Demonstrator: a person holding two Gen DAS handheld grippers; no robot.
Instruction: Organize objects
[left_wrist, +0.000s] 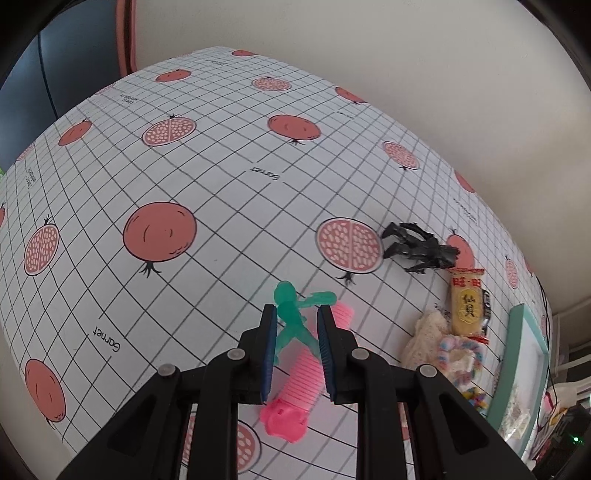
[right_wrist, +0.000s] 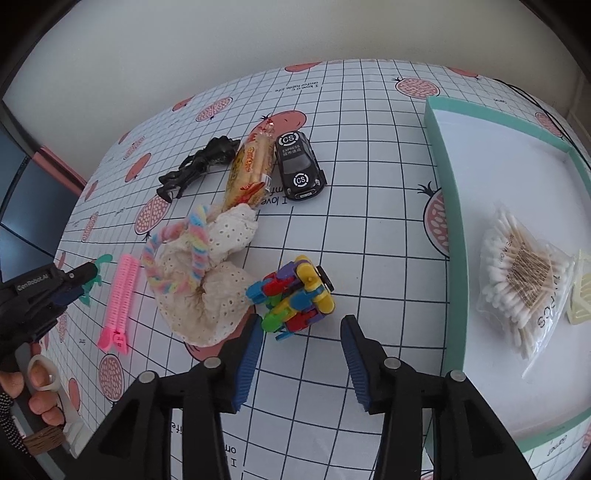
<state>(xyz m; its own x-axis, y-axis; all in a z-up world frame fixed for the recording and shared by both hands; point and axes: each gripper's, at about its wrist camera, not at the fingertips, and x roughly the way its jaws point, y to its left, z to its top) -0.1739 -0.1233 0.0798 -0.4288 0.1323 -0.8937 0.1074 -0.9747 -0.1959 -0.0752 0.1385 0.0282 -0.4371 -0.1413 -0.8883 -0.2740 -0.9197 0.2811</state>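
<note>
Worktop (left_wrist: 221, 184) covered in a white grid cloth with pomegranate prints lies bare on my far left. My left gripper (left_wrist: 297, 310) points steeply down at it, and its blue pads are drawn in as far as they go around a green toy figure (left_wrist: 286, 295). The figure's head and one arm stick out past the tips, and its legs run back between the pads. Under the figure and crossing it lies a pink ribbed hair clip (left_wrist: 304, 373), flat on the cloth. To the right is a black toy figure (left_wrist: 417, 249) on its side, and just beside that a yellow snack packet (left_wrist: 466, 306). Its near end touches a crumpled cream lace cloth (right_wrist: 207, 295). A pastel fuzzy loop (right_wrist: 195, 251) is draped over the cloth. A black toy car (right_wrist: 299, 166) stands right of the packet, almost touching it. Nearer to me, right of the lace, sits a multicoloured block toy (right_wrist: 295, 295). My right gripper (right_wrist: 302, 321) hangs over it with its jaws spread apart. The toy is just ahead of the pads, neither pad touches it, and nothing is held. Further right stands a teal tray (right_wrist: 448, 206) with a white floor. Inside it lies a clear bag of cotton swabs (right_wrist: 517, 273), with a pale yellow plastic piece (right_wrist: 580, 295) against the bag's right side. I cannot tell what that piece is.
</note>
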